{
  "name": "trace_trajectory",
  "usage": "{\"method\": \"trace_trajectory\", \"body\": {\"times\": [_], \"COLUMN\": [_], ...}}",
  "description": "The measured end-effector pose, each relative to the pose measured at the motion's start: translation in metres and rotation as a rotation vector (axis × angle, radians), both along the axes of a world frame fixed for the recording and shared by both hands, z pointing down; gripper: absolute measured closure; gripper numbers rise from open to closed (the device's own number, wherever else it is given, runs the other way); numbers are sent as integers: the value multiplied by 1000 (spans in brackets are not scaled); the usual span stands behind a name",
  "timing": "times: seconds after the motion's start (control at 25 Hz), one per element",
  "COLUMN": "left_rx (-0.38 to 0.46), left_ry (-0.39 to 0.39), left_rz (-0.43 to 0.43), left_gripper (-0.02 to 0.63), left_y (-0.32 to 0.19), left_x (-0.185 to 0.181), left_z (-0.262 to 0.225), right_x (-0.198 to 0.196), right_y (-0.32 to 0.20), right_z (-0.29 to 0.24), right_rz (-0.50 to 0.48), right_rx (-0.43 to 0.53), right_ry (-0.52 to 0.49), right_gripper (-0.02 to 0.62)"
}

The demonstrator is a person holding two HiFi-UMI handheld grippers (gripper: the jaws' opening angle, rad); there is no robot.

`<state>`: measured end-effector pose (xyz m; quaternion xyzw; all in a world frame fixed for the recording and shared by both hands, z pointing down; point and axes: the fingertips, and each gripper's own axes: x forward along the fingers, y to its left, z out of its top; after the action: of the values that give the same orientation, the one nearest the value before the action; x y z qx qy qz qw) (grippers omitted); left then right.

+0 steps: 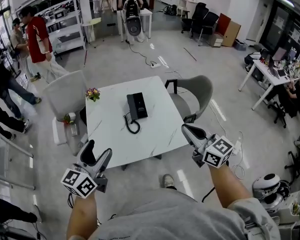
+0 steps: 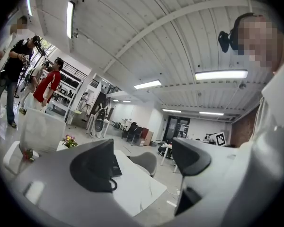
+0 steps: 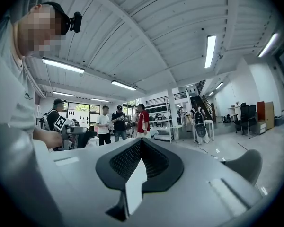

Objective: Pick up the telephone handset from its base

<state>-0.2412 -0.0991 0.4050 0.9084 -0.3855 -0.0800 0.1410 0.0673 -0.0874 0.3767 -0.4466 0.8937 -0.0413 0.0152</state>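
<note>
The black telephone [image 1: 137, 106] lies near the middle of the white table [image 1: 110, 139], handset resting on its base and its coiled cord [image 1: 132, 124] trailing toward me. Both grippers hover at the table's near edge, well short of the phone. My left gripper [image 1: 99, 149] is at the near left corner, open and empty. My right gripper [image 1: 186, 128] is at the near right corner, its jaws pressed together with nothing between them. In the left gripper view, part of the telephone [image 2: 115, 166] shows behind the left pad [image 2: 92, 167]. The right gripper [image 3: 139, 161] view shows the jaws shut.
A small pot of flowers [image 1: 93, 94] stands at the table's far left corner. Grey chairs stand at the left [image 1: 66, 91] and right [image 1: 200, 90] of the table. People [image 1: 37, 39] stand at the far left. A white helmet-like object [image 1: 266, 185] lies on the floor at right.
</note>
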Motion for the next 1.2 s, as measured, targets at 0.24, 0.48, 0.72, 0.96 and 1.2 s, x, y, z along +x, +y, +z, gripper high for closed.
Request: {"method": "trace_trajectory", "body": {"times": [0.24,0.48,0.72,0.96,1.2], "left_rx": [-48,-121,-243,-361,-473], "left_ry": [-37,-66,-109,-162,-205], "left_rz": [-48,-122,-180,-130,-27], "left_gripper": [192,192,192,193,201], "left_y": [-69,-159,-245,-306,-346], "left_x": [32,87,125,136,139], "left_z": [22,51,106,175,252], "right_x": [24,62,83,79,59], "right_y": [-93,-202,-291,-330,-342], "right_z": [26,37,57,97,127], "right_rz": [-71,-185,-278,-279,-212], "right_rx": [-30,-62,-86,-131,-177], "right_ry": [-25,-36,-26,-21,11], "right_gripper": [598,598,598,598,598]}}
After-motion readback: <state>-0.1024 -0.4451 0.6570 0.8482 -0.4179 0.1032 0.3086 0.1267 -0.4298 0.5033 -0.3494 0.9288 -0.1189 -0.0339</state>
